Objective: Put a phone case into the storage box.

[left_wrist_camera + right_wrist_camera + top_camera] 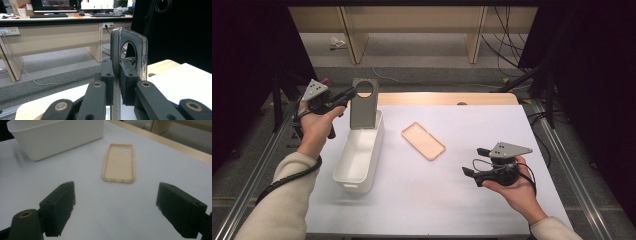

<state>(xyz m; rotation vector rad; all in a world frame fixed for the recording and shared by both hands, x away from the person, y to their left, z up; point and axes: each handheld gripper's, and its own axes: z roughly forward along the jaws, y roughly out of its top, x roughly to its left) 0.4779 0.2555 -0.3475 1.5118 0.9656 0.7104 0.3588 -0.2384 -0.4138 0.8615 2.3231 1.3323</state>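
My left gripper is shut on the edge of a dark grey phone case with a large round camera hole, holding it upright over the far end of the white bin. In the left gripper view the case stands edge-on, pinched between the two black pads. A beige phone case lies open side up on the white table, right of the bin. My right gripper rests open near the front right; in its own view the beige case lies ahead of its spread jaws.
The white bin is long and looks empty. The table has a wooden strip along its far edge. Metal rails run along both sides. Desk legs and cables stand on the floor behind.
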